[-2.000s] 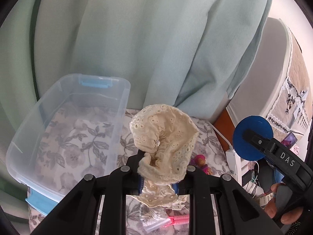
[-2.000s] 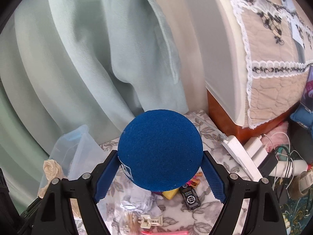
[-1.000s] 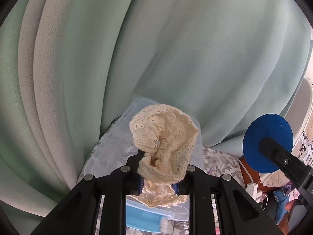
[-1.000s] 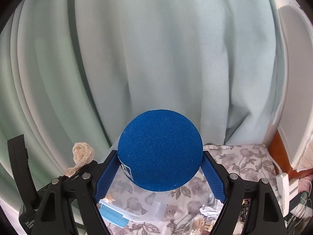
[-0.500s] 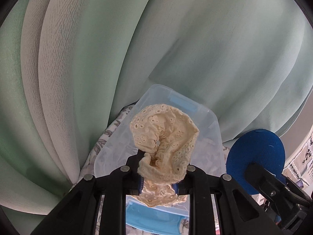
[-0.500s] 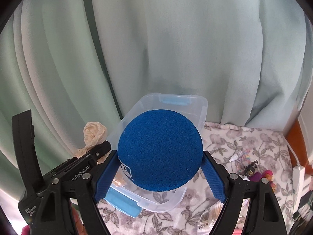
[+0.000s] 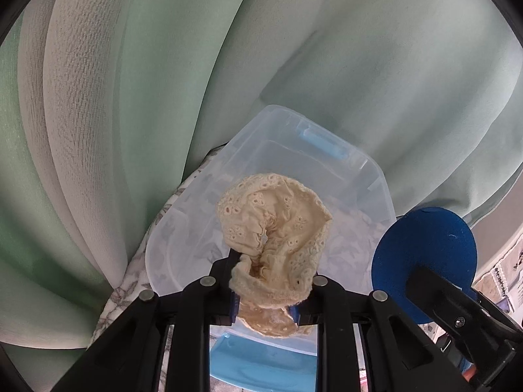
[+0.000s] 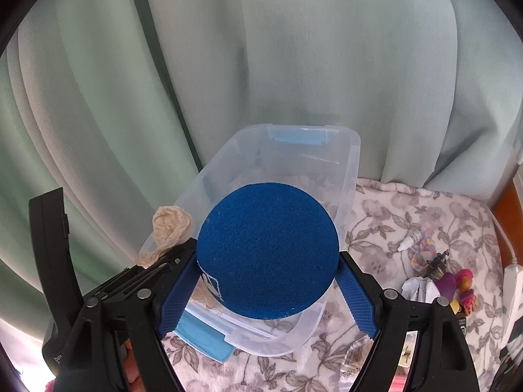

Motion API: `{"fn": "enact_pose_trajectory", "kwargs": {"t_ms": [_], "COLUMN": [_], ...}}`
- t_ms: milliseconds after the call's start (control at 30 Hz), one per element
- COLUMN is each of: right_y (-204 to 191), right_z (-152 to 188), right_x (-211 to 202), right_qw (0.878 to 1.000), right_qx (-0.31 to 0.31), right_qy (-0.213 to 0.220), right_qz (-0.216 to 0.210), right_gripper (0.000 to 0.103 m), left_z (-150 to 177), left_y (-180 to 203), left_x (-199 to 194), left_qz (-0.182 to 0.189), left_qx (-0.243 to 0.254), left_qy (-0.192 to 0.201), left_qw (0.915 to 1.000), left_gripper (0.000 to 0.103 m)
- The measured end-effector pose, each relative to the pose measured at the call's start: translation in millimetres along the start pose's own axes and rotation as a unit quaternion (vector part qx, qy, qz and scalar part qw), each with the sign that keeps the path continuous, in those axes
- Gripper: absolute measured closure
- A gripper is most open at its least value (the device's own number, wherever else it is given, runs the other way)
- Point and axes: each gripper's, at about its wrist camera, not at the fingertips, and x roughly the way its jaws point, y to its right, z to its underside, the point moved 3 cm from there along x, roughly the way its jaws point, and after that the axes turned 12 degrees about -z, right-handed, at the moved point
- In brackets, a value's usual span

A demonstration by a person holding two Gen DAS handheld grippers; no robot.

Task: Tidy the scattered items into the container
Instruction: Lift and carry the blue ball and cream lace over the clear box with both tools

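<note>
Both your hands have dropped in over the clear plastic bin (image 8: 349, 176) now. Your left gripper (image 7: 264, 307) pinches the cream lace cloth (image 7: 274, 228) above it; your right gripper (image 8: 268, 297) clamps the blue foam ball (image 8: 268, 248). Release looks close.

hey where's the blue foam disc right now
The blue foam disc sits clamped in the right gripper, over the near end of the clear plastic bin. In the left wrist view it appears at lower right, beside the cream lace cloth.
</note>
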Motion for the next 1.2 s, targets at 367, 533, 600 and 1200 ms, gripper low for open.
{"fn": "enact_pose_trajectory", "kwargs": {"t_ms": [367, 533, 600, 1200], "right_y": [5, 10, 11, 12], "right_z": [3, 2, 2, 1], "right_x": [14, 14, 14, 16], "right_qw": [1.000, 1.000, 1.000, 0.999], "right_qx": [0.008, 0.016, 0.015, 0.018], "right_qy": [-0.015, -0.012, -0.013, -0.018], "right_qz": [-0.008, -0.020, -0.023, -0.024], "right_gripper": [0.017, 0.017, 0.017, 0.017], "left_z": [7, 9, 5, 0], "left_y": [0, 5, 7, 3], "left_x": [-4, -4, 0, 2], "left_qz": [-0.010, -0.023, -0.029, -0.013], "left_qx": [0.011, 0.028, 0.033, 0.037], "left_qy": [0.019, 0.018, 0.022, 0.021], "left_qw": [0.9997, 0.9992, 0.9988, 0.9990], "left_gripper": [0.078, 0.078, 0.078, 0.070]}}
